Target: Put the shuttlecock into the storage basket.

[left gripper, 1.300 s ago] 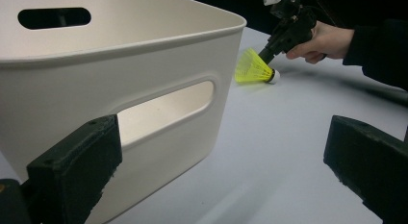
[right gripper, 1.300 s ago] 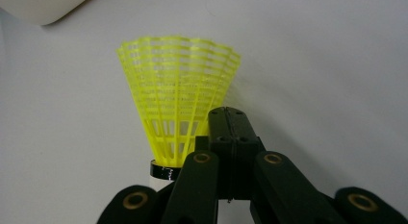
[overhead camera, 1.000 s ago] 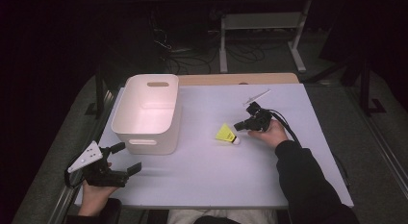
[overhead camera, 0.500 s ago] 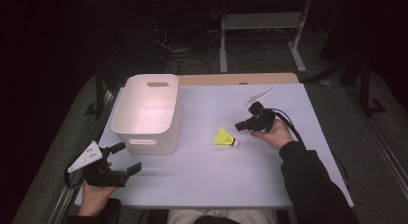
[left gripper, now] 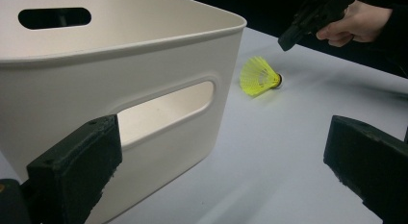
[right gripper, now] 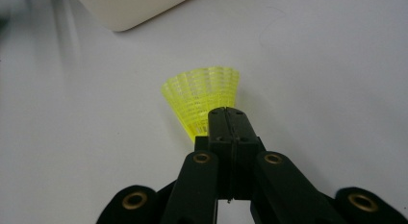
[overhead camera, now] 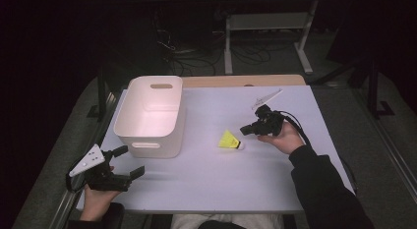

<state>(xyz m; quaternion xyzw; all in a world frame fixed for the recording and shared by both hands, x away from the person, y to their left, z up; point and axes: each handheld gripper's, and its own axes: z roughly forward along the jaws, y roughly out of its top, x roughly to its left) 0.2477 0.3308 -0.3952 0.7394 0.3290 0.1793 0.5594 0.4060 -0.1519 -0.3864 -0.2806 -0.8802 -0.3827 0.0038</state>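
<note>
A yellow shuttlecock (overhead camera: 230,140) lies on its side on the white table (overhead camera: 206,180), right of centre. My right gripper (overhead camera: 244,130) hovers just to its right and a little above, shut, with nothing between its jaws. In the right gripper view the closed jaw tips (right gripper: 226,113) hang over the shuttlecock's (right gripper: 202,96) narrow end. My left gripper (overhead camera: 130,161) rests open at the table's front left, close to the white bin (overhead camera: 152,145). In the left gripper view its jaws stand wide apart before the bin wall (left gripper: 120,65), with the shuttlecock (left gripper: 260,76) and the right gripper (left gripper: 288,41) beyond.
The white bin has handle slots and stands at the left of the table. A thin white strip (overhead camera: 265,98) lies just beyond the right gripper. A wooden edge (overhead camera: 236,80) runs along the table's far side. Dark floor, cables and a metal frame lie behind.
The right gripper has lifted and drawn back to the right, away from the shuttlecock, which stays on the table. The left gripper has kept still.
</note>
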